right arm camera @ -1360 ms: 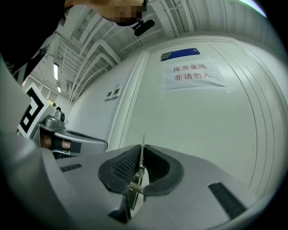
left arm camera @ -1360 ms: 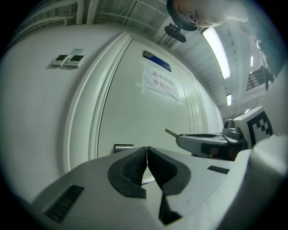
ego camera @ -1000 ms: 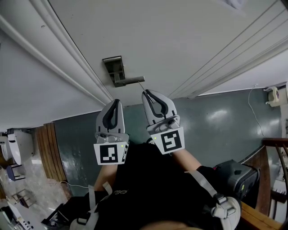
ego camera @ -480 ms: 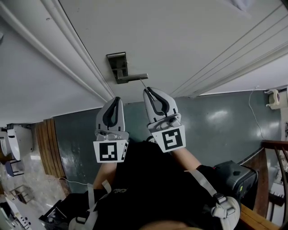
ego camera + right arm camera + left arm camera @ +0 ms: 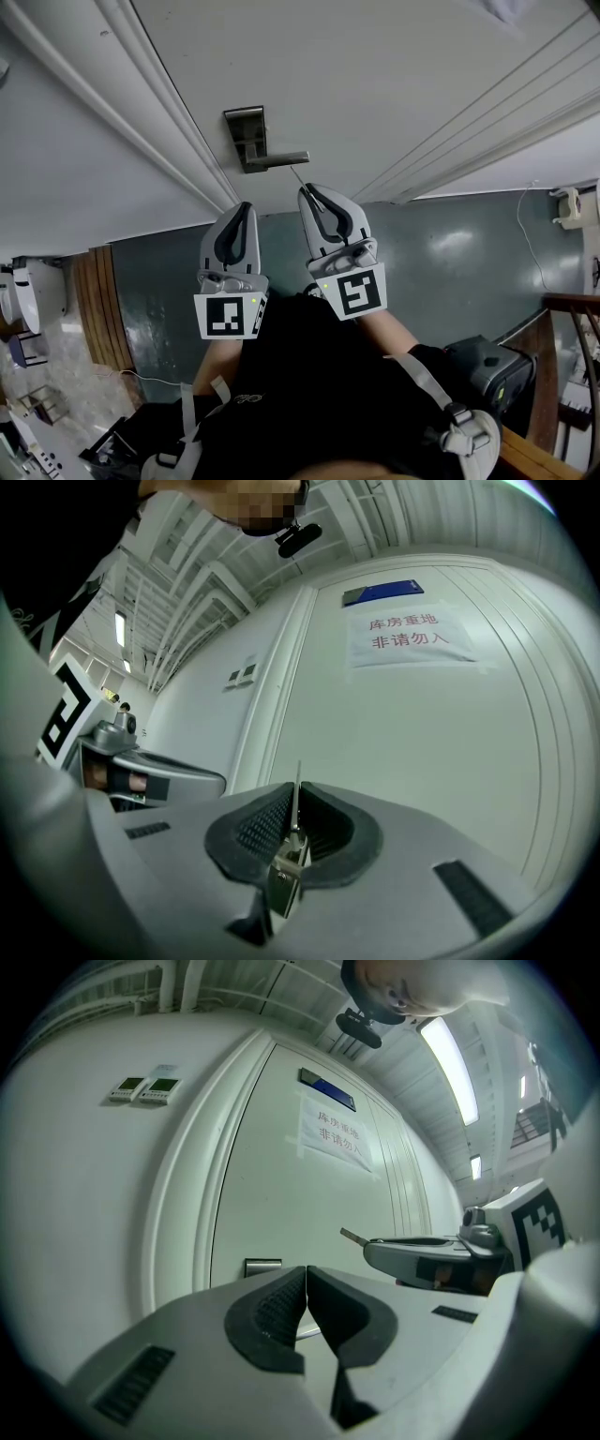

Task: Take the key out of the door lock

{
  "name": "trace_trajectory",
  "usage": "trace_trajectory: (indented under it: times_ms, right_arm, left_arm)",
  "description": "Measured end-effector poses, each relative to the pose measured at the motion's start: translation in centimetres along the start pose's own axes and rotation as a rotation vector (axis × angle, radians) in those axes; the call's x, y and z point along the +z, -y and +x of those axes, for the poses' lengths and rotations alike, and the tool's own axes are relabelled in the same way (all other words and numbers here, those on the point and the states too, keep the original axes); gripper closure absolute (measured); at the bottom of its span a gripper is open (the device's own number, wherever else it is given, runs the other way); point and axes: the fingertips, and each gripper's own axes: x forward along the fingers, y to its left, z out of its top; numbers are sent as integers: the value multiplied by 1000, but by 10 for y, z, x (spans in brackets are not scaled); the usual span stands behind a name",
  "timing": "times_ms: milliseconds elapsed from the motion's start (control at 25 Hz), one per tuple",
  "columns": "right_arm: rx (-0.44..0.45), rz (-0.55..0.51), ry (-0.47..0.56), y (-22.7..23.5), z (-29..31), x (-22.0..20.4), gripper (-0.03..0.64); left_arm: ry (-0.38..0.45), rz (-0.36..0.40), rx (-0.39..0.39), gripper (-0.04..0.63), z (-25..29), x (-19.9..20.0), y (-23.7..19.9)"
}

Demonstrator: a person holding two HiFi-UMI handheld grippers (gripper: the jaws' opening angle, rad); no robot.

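Silver metal, the key (image 5: 296,803) stands on edge between the ribbed black pads of my right gripper (image 5: 297,799), which is clamped on it, bow tucked low in the jaws and thin blade pointing past the tips. From the head view the key (image 5: 297,177) is out of the lock, its tip in the air just below the free end of the lever handle (image 5: 278,159) and apart from the dark lock plate (image 5: 247,137). My right gripper (image 5: 309,192) points at the white door (image 5: 375,84). My left gripper (image 5: 243,208) hangs just beside it on the left, jaws pressed together on nothing (image 5: 306,1274). A paper notice with red characters (image 5: 408,635) is fixed on the door under a small blue sign (image 5: 382,592). Below lies a dark green floor (image 5: 450,253).
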Motion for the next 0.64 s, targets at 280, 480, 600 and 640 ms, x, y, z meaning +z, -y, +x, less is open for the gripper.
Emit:
trace_trajectory:
  times_ms: [280, 480, 600, 640]
  right_arm:
    - [10, 4, -5, -3, 0, -1, 586]
    - [19, 2, 0, -7, 1, 0, 586]
    - [21, 2, 4, -9, 2, 1, 586]
    - [21, 2, 4, -10, 2, 1, 586]
  left_arm:
    - [-5, -5, 3, 572, -3, -1, -1]
    - [-6, -3, 12, 572, -6, -1, -4]
    - [-25, -14, 10, 572, -8, -3, -4]
    - [-32, -20, 10, 572, -9, -4, -4]
